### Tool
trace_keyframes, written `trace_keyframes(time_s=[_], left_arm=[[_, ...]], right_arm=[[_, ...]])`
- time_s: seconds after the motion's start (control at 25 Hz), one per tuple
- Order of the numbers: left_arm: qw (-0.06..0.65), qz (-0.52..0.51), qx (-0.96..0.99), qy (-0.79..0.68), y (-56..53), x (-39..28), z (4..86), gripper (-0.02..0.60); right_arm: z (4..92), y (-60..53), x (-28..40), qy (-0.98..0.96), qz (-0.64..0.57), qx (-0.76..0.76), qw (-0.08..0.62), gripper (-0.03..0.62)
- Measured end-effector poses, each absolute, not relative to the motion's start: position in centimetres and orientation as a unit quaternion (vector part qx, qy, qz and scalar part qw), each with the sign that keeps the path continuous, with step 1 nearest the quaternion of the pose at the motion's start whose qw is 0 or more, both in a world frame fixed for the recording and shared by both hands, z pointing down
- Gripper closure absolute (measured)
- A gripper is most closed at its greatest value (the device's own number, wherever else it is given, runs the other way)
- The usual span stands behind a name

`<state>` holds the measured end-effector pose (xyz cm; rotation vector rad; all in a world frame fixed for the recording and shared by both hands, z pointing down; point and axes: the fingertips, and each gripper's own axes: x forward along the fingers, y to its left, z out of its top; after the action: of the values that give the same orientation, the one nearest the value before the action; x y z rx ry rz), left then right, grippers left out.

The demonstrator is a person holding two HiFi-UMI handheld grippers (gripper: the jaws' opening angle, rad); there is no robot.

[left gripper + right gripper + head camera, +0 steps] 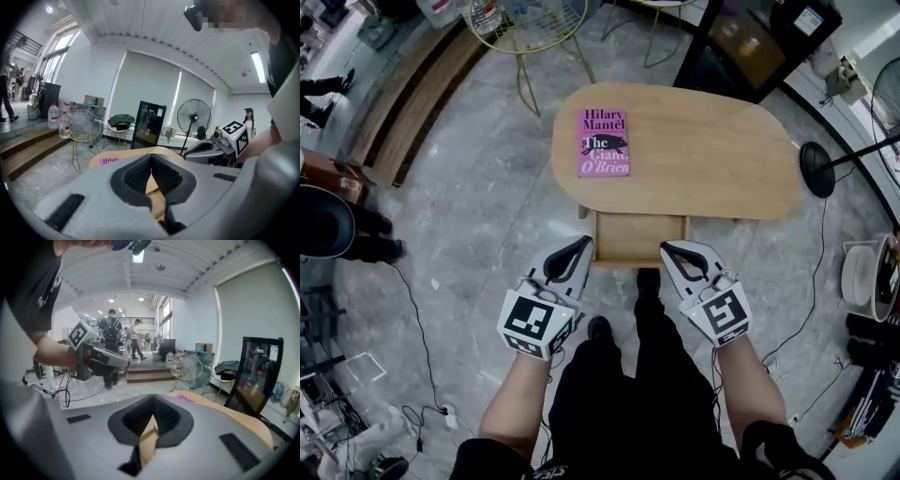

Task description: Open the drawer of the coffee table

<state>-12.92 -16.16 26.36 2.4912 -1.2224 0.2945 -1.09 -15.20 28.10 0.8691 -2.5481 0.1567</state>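
Note:
The oval wooden coffee table (712, 159) stands ahead of me, and its drawer (637, 239) is pulled out toward me, showing a bare wooden bottom. My left gripper (582, 241) hovers above the drawer's left front corner with its jaws shut and nothing between them. The right gripper (666, 247) hangs over the drawer's right front corner, also shut and empty. Both are raised well above the drawer and touch nothing. In the left gripper view the tabletop (154, 152) shows past the shut jaws, with the right gripper (187, 153) beside it. The right gripper view shows the left gripper (124, 363) at left.
A pink book (603, 142) lies on the table's left part. A wire-frame side table (525, 28) stands behind, a dark cabinet (750, 42) at back right, and a fan's round base (817, 169) to the right. Cables (422, 319) trail over the marble floor. People stand at left.

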Motion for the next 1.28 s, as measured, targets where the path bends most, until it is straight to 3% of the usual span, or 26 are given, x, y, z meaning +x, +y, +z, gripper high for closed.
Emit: trace_keyframes(time_s=[0.6,1.28], left_arm=[[0.14,0.09,0.876,-0.452,-7.0,-17.7,14.7,0.571],[0.122,0.109,0.864,-0.477,-3.1,-10.2,10.6,0.571]], right_arm=[[16.1,-4.1,-2.1,-0.913,0.046,0.359,0.189,0.589],[10.2,-1.1,8.3,-0.92,0.036,0.363,0.141,0.589]])
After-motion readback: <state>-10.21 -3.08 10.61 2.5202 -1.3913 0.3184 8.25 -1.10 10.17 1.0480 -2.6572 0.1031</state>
